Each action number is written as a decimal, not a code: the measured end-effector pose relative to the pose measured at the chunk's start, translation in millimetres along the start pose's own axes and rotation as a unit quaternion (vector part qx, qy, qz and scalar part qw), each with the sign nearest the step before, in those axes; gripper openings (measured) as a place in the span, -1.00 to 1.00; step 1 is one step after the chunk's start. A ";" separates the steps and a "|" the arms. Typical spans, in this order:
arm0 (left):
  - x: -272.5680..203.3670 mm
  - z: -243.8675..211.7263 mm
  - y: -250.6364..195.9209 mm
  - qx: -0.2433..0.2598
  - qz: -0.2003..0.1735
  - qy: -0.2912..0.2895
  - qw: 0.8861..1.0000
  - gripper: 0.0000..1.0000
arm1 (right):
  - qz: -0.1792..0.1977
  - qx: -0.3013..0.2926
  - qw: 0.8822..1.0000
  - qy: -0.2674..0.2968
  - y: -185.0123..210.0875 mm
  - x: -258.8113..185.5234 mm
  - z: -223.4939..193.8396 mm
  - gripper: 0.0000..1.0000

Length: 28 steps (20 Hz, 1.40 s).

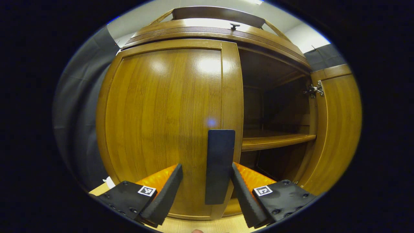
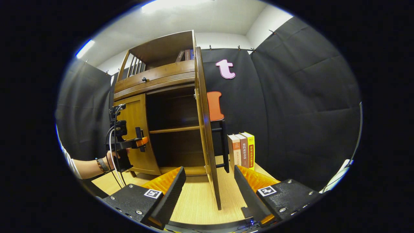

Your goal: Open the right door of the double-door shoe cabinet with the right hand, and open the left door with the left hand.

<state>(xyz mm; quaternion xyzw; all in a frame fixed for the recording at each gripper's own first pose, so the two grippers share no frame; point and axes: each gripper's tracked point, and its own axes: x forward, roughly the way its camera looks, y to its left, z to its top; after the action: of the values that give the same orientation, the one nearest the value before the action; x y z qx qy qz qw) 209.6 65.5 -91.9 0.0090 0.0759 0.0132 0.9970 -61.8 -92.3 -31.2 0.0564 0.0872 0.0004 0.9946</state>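
Note:
The wooden shoe cabinet (image 1: pixel 168 106) is close in front in the left gripper view. Its left door (image 1: pixel 155 123) is closed. The dark upright handle (image 1: pixel 220 165) on that door stands between the fingers of my left gripper (image 1: pixel 206 191), which is open and not pressing on it. The right door (image 1: pixel 338 129) is swung wide, baring a shelf (image 1: pixel 275 139). In the right gripper view the right door (image 2: pixel 204 129) shows edge-on, its handle (image 2: pixel 223 145) on the far side. My right gripper (image 2: pixel 210 189) is open, its fingers apart from the door's edge. A hand holds the left gripper (image 2: pixel 139 139) at the left door (image 2: pixel 137 136).
Three upright books (image 2: pixel 242 150) stand on the light wooden floor (image 2: pixel 194 200) right of the open door. More books (image 2: pixel 185 55) sit in the cabinet's top rack. A small knob (image 2: pixel 142 79) marks the drawer above the doors. Black cloth walls close in behind and to the right.

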 end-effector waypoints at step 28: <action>-147.0 -5.2 31.7 0.026 0.017 0.046 0.998 -0.30 | 0.031 0.001 0.999 0.035 43.9 9.7 -16.0 0.84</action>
<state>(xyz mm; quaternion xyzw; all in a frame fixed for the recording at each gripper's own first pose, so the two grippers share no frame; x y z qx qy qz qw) 62.8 93.2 -74.2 0.0357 0.1219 0.0287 0.9915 -54.6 -46.8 -43.6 0.0596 0.1197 0.0331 0.9905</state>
